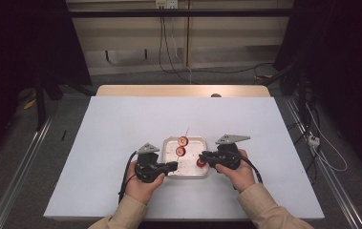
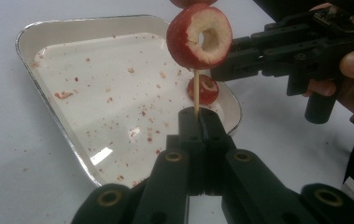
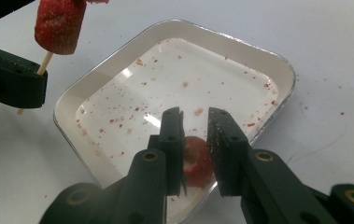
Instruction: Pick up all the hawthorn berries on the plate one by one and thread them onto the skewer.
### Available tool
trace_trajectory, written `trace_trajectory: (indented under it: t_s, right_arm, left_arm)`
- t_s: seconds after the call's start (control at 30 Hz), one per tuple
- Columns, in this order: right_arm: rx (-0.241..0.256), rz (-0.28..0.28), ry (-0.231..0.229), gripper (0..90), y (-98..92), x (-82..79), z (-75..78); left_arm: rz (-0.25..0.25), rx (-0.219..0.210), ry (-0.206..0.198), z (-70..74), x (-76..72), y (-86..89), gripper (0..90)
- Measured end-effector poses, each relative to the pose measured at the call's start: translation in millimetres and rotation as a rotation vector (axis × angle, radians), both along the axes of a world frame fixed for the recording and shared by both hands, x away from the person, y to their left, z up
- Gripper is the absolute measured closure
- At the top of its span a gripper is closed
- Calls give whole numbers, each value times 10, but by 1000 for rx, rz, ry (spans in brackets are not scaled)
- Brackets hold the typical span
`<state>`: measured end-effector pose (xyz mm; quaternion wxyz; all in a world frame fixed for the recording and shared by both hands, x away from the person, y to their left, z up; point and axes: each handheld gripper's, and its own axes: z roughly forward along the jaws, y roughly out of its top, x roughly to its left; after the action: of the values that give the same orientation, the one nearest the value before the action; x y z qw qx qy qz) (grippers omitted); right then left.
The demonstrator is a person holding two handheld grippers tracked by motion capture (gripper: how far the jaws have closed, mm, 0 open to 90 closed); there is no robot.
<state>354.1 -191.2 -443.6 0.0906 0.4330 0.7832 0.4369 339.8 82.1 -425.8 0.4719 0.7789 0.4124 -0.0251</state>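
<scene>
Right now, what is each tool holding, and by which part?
Left tool grips the skewer by its bare lower end. Right tool holds nothing; it's open around a fruit ring.

left hand-held gripper (image 1: pixel 173 166): jaws clamped | right hand-held gripper (image 1: pixel 202 156): jaws parted, lowered

A white sheet covers the wooden counter (image 1: pixel 121 90), whose far edge shows bare. Grey floor (image 1: pixel 135 76) surrounds it. Cables (image 1: pixel 169 52) hang down a beige wall (image 1: pixel 226 43); dark curtains flank both sides.

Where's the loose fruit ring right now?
The loose fruit ring lies in the tray at its near right corner, between the open jaws of the right gripper.
</scene>
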Motion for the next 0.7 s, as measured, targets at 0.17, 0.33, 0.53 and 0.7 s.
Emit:
trace_trajectory:
  t_s: [0.17, 0.33, 0.53, 0.7]
  right_arm:
    - [-13, 5, 8, 763, 26, -2, -39]
    - [-17, -4, 2, 716, 43, 0, -50]
    - [-12, 5, -6, 747, 85, 9, -74]
    - [14, 16, 3, 756, 129, 26, -89]
  left_arm:
    - [-1, 1, 0, -1, 2, 0, 900]
    - [1, 1, -2, 1, -1, -3, 900]
    - [2, 0, -3, 1, 0, -2, 900]
    - [0, 0, -4, 4, 5, 5, 900]
